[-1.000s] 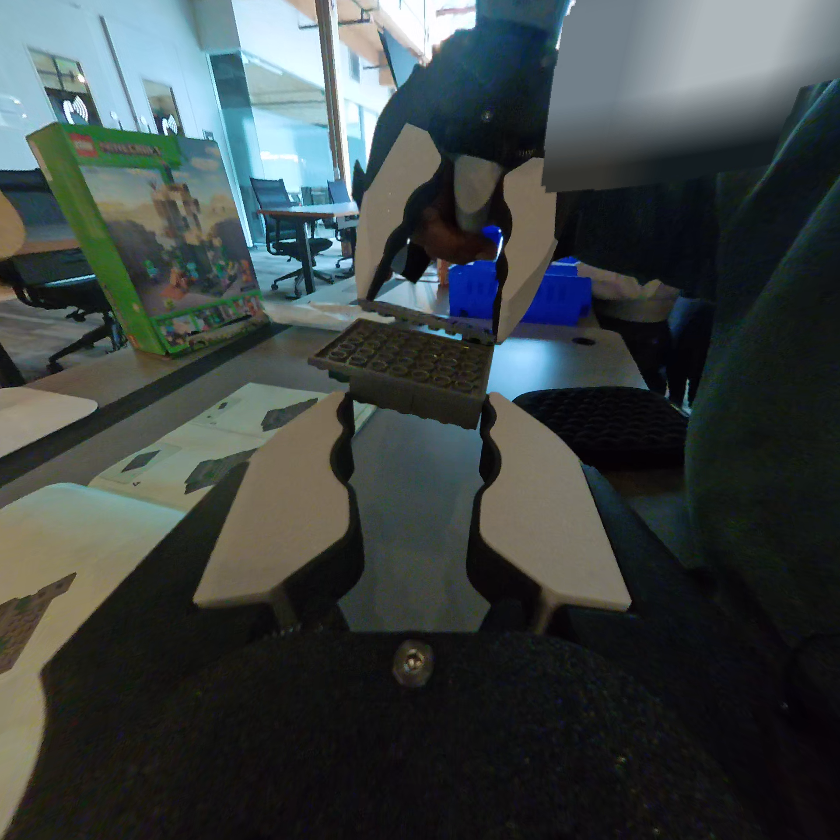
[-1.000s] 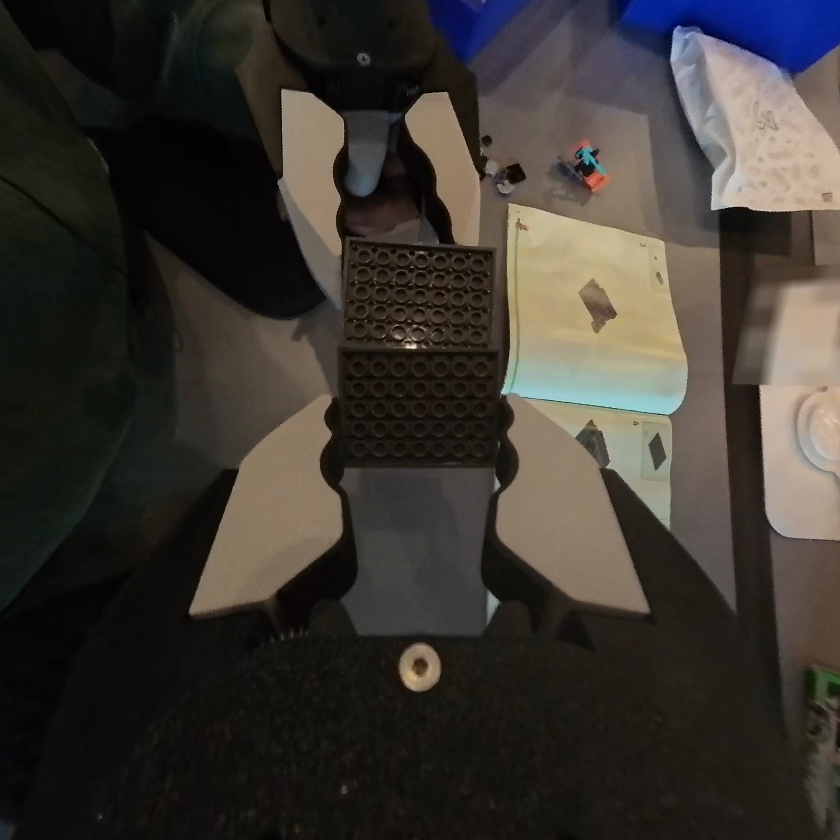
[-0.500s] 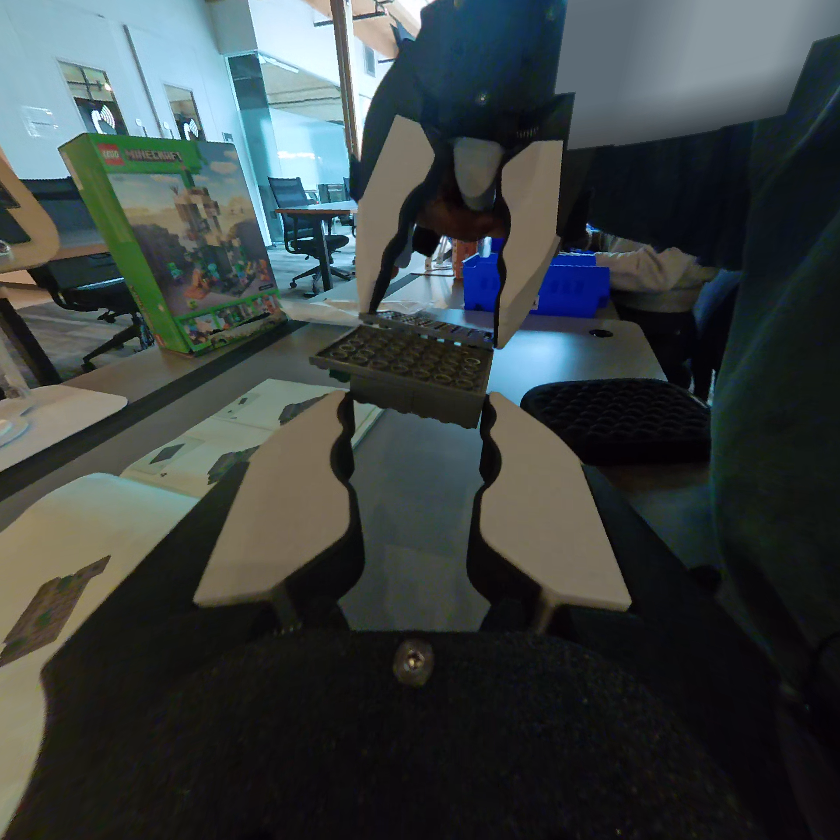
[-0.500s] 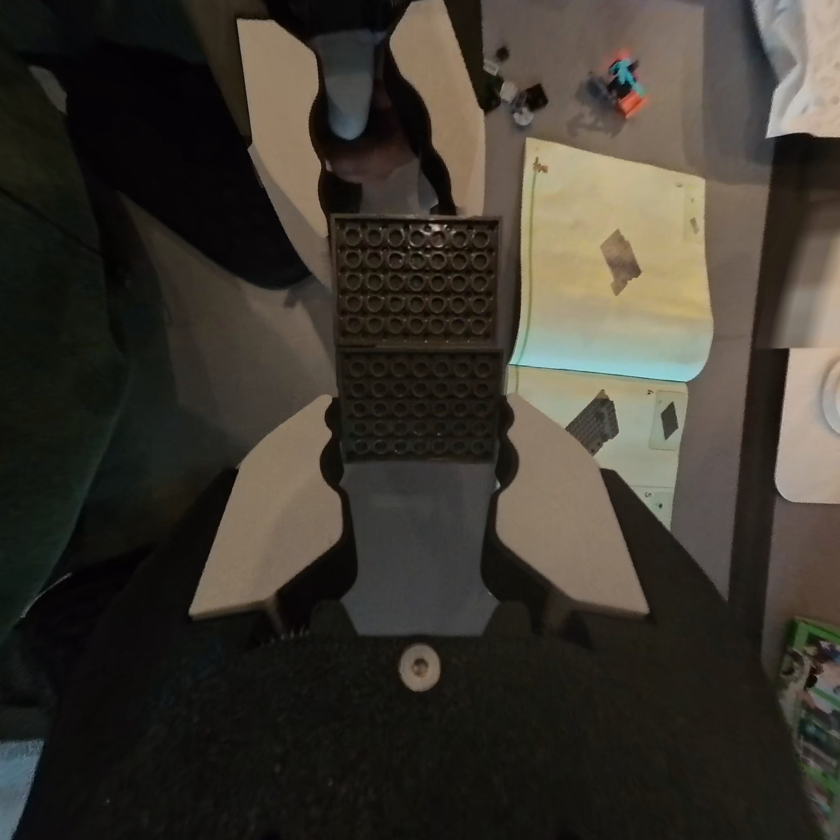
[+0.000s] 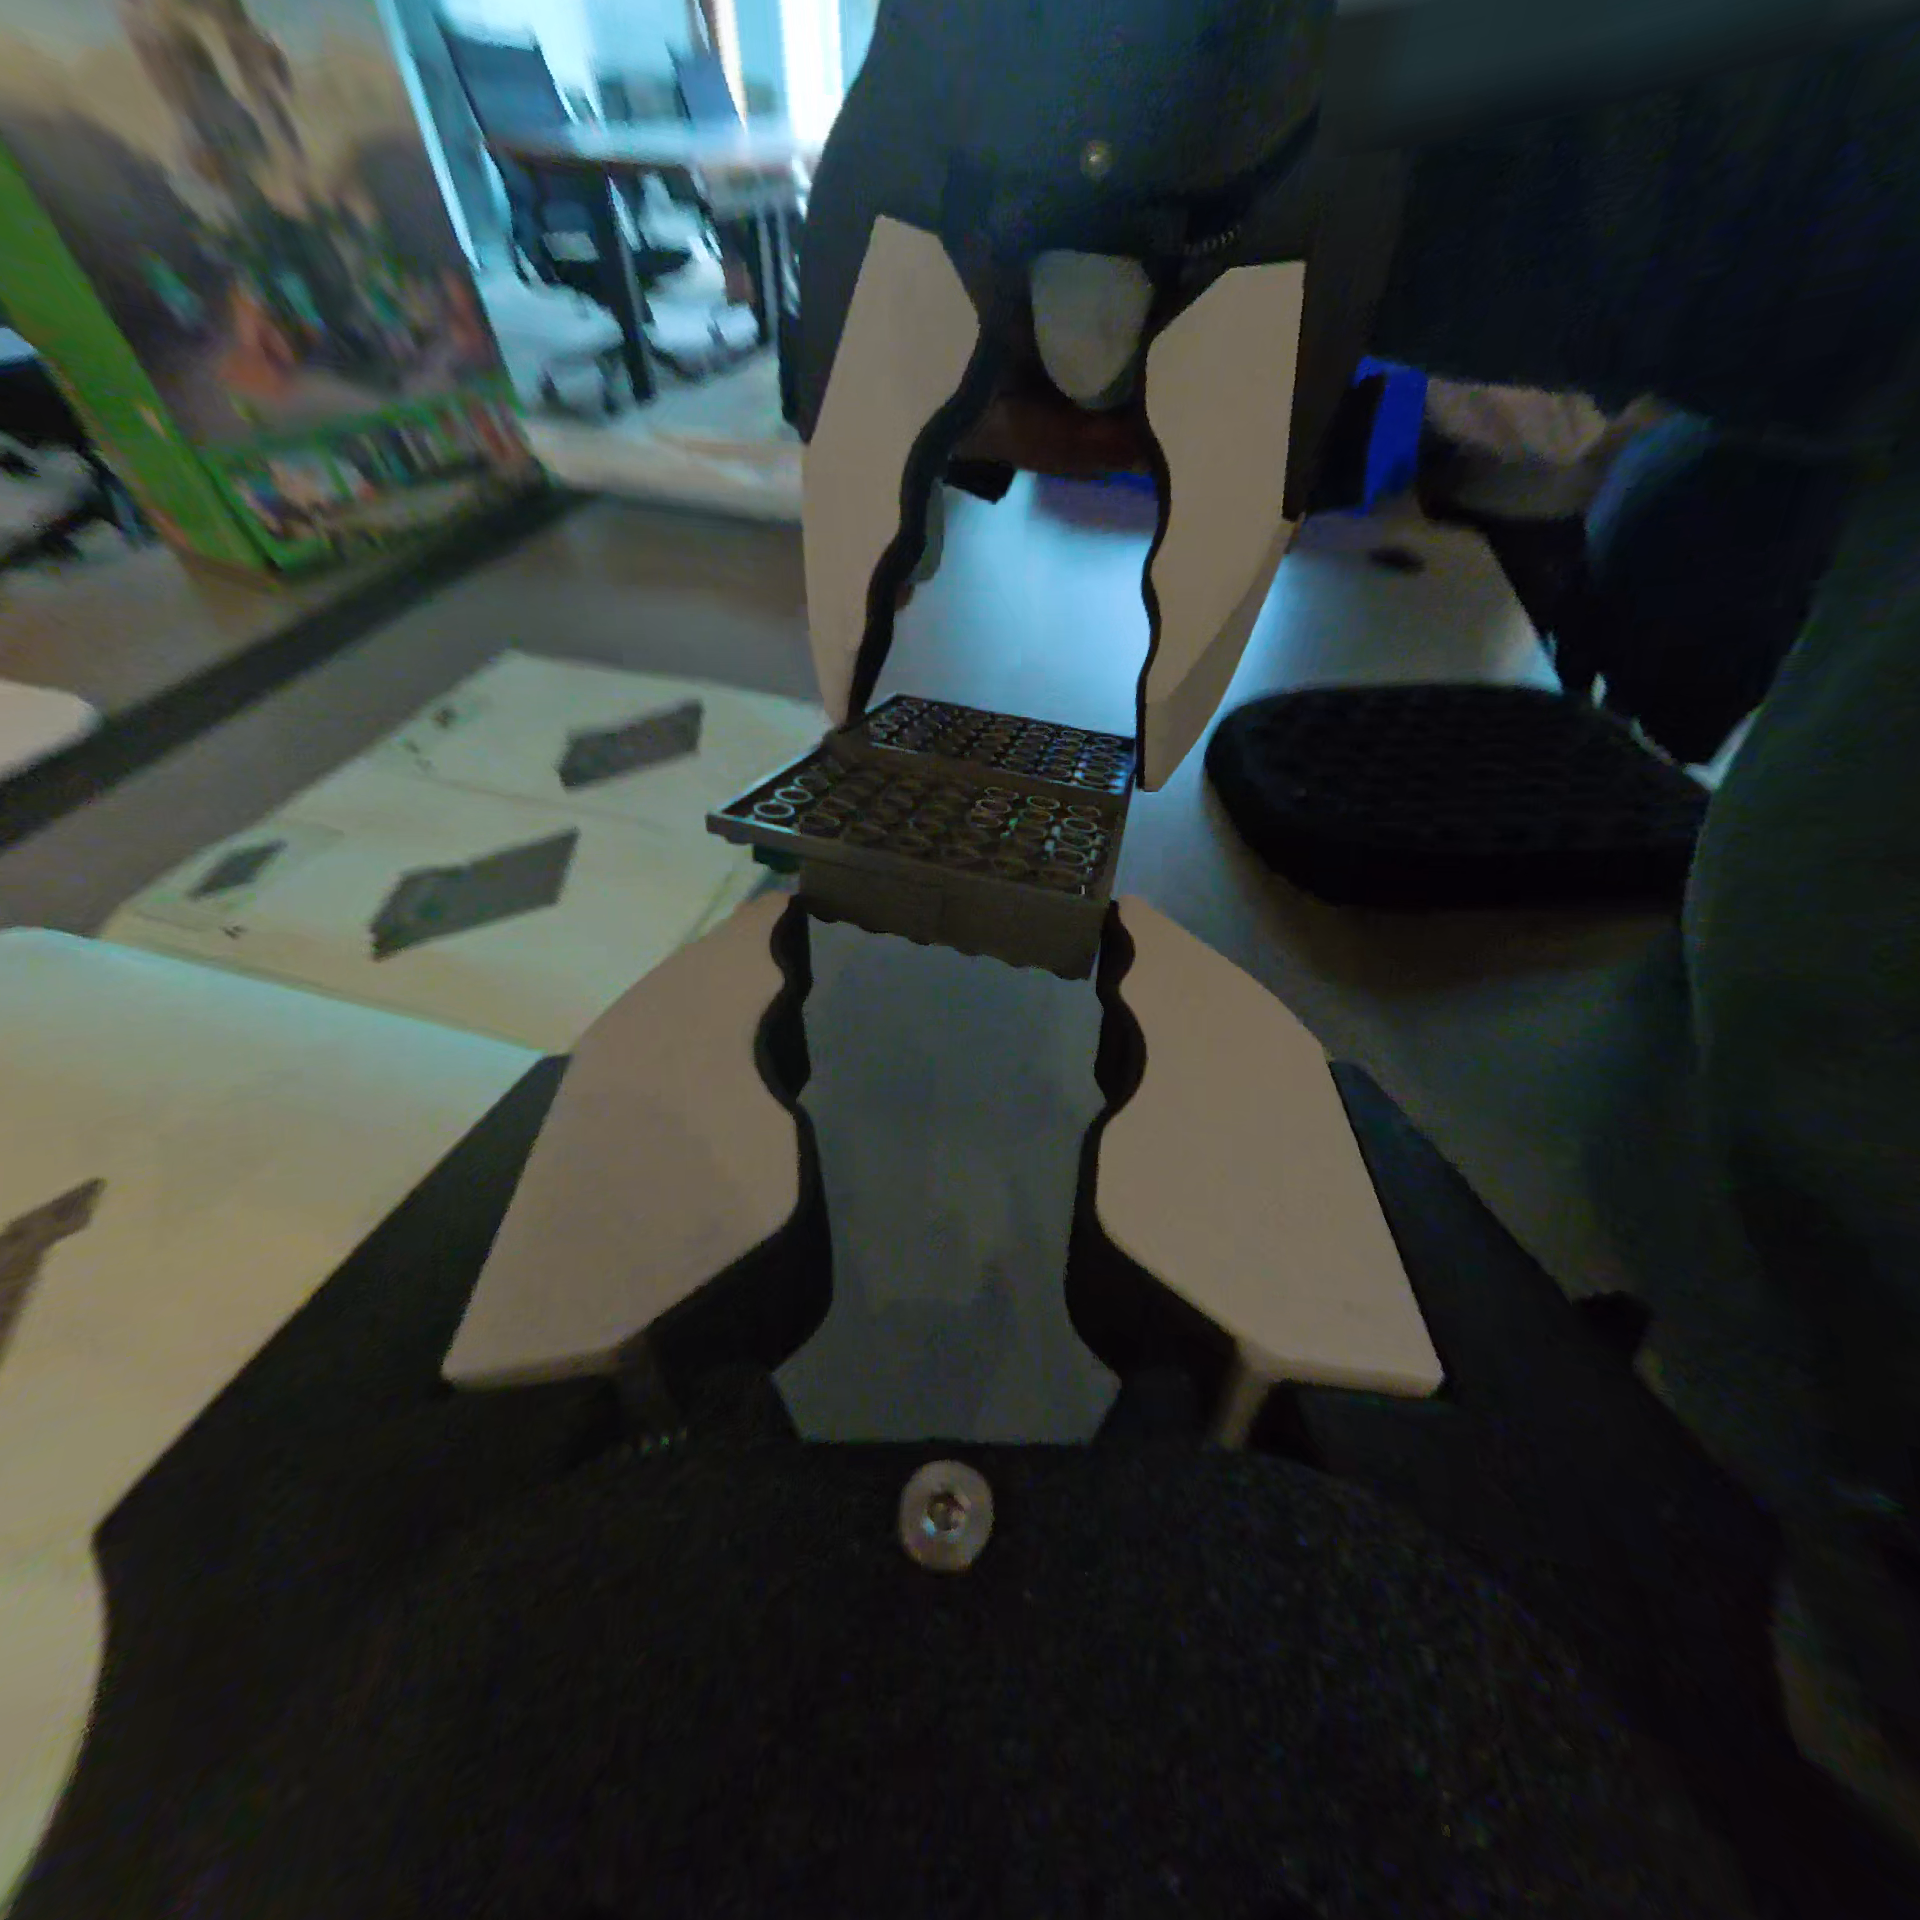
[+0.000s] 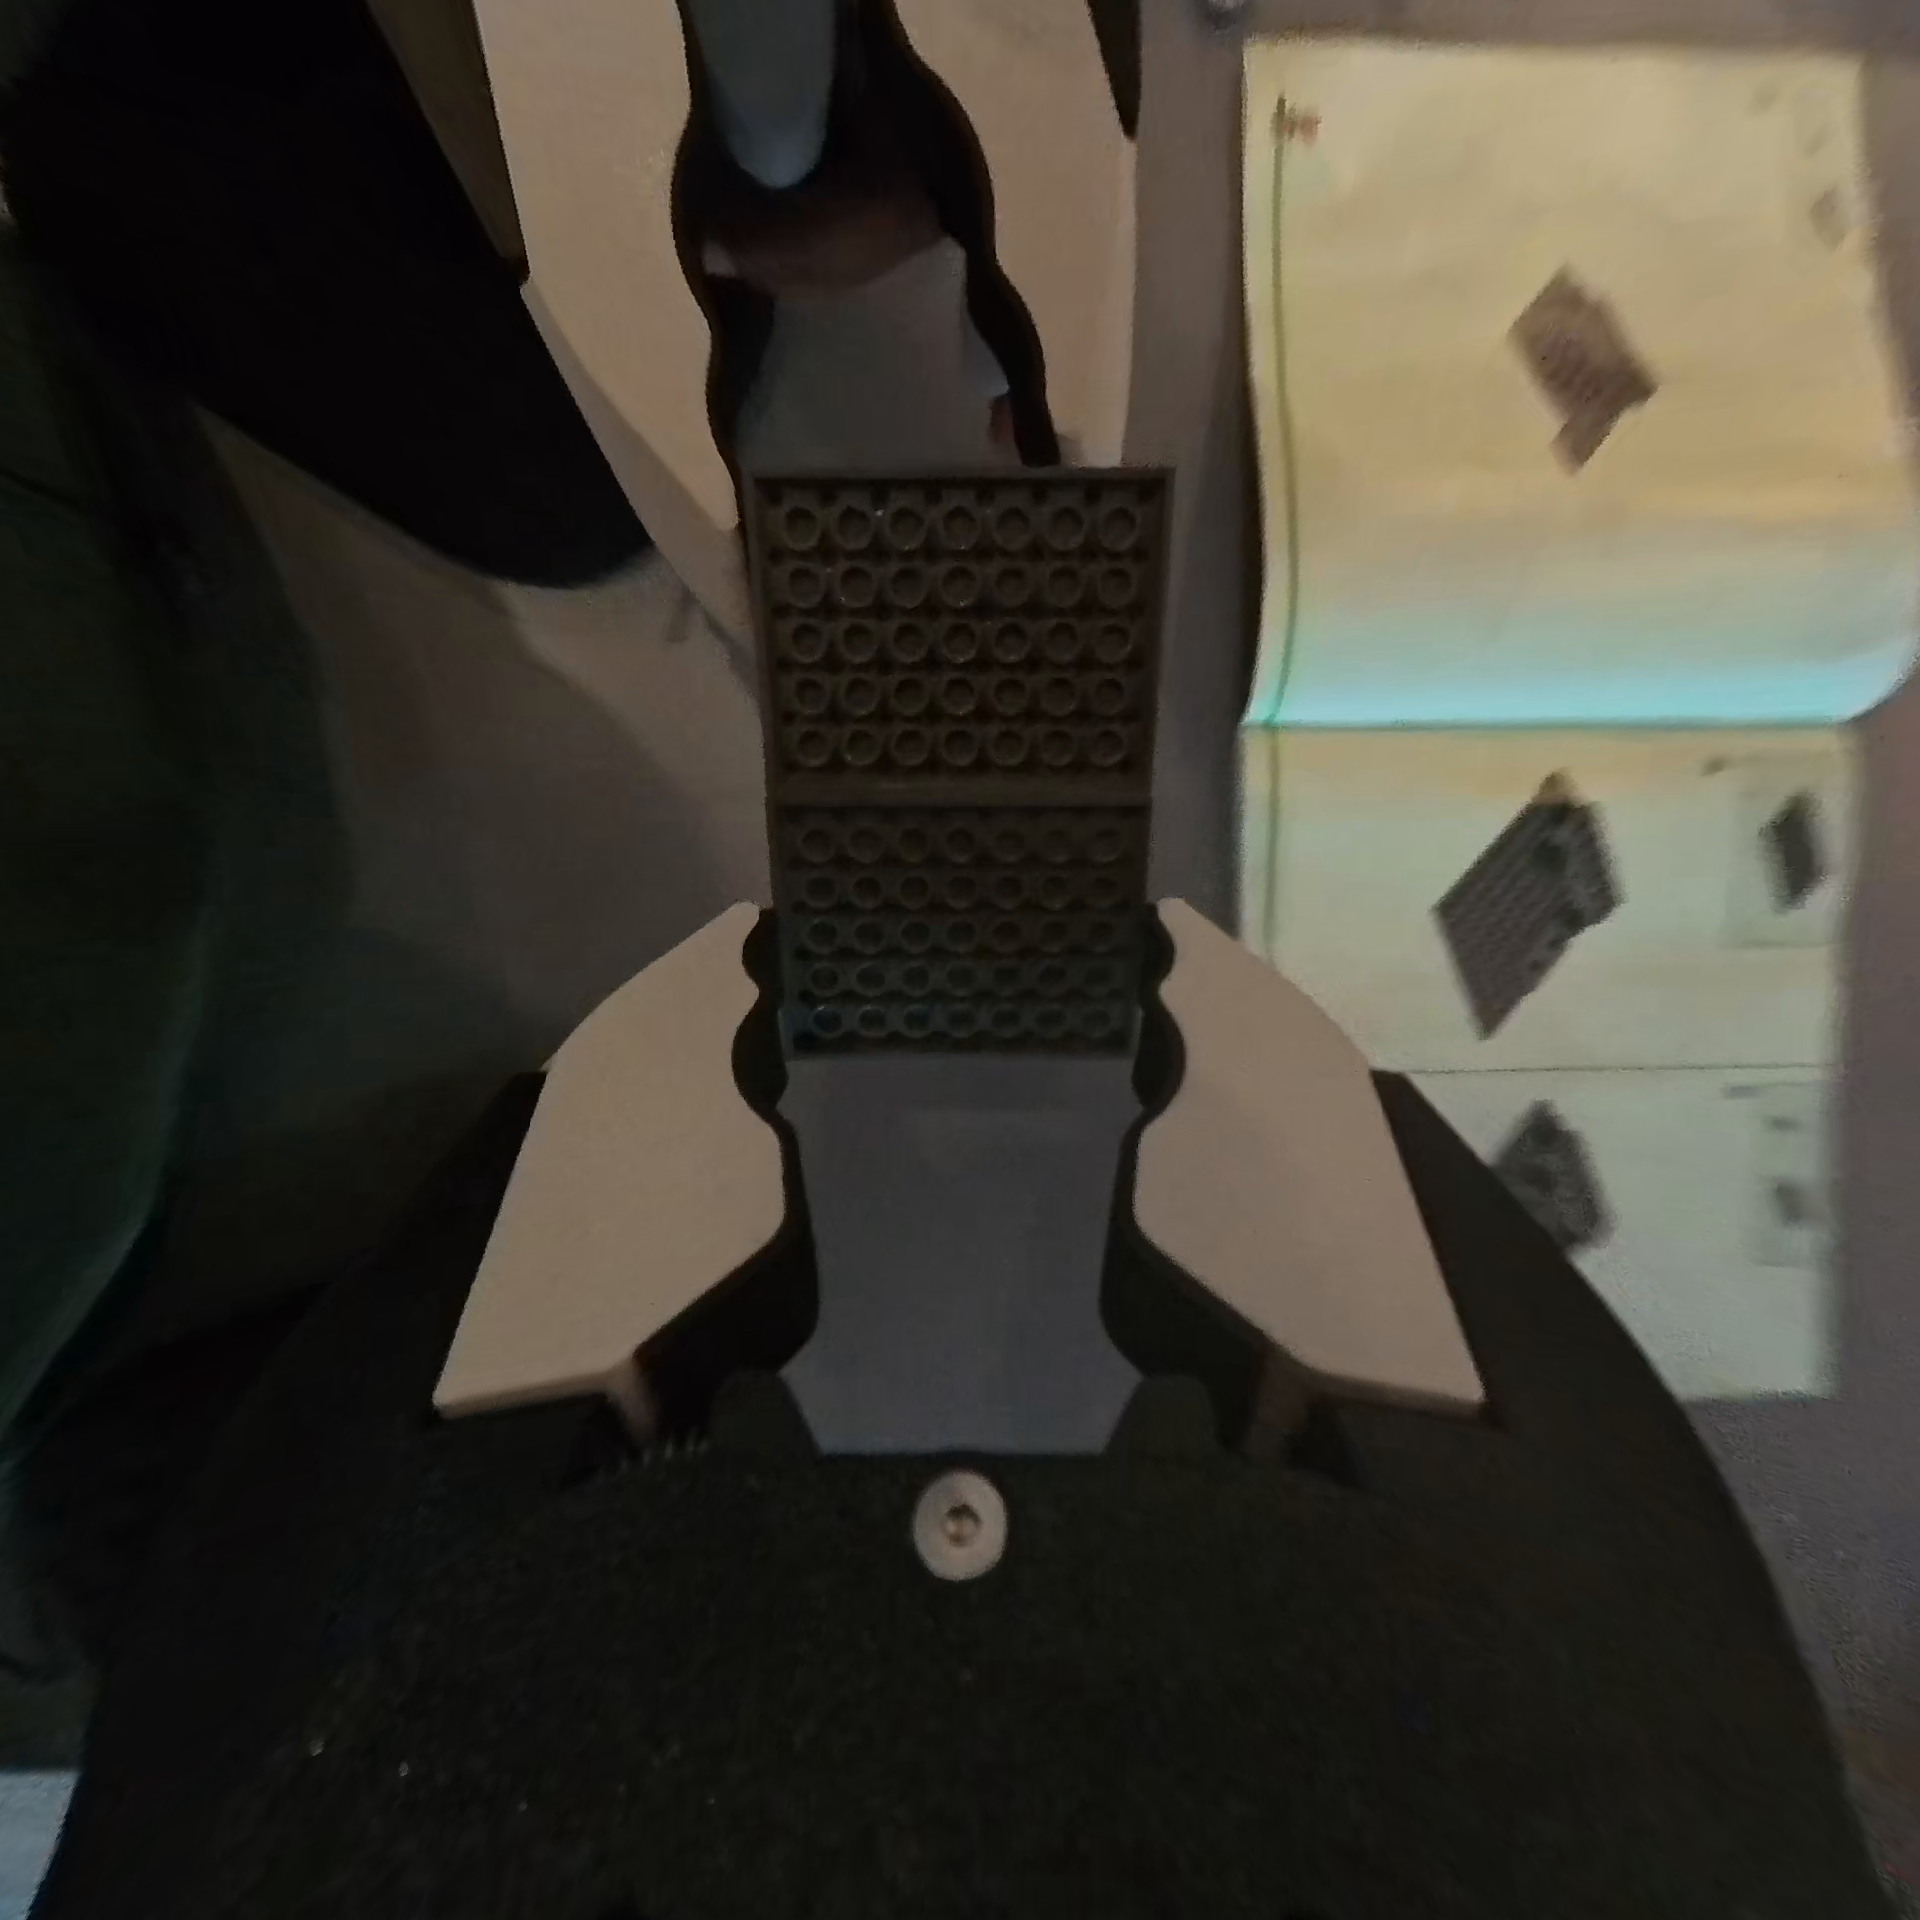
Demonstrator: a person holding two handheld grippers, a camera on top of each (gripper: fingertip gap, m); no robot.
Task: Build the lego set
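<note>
We've got both grippers facing each other above the grey bench [image 5: 1299,997]; left gripper [image 5: 948,914] jaws clamped on the near dark grey studded lego plate [image 5: 925,821], right gripper [image 6: 956,914] jaws clamped on the second dark grey studded plate [image 6: 961,925]; plates meet edge to edge, open paper instruction booklet [image 6: 1538,582] just beside.

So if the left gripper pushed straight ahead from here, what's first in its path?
The left gripper is already shut on the near grey plate. Straight ahead lies the far grey plate, then the right gripper holding it, jaws facing back. Depth between them is unclear, but the plates look touching.
</note>
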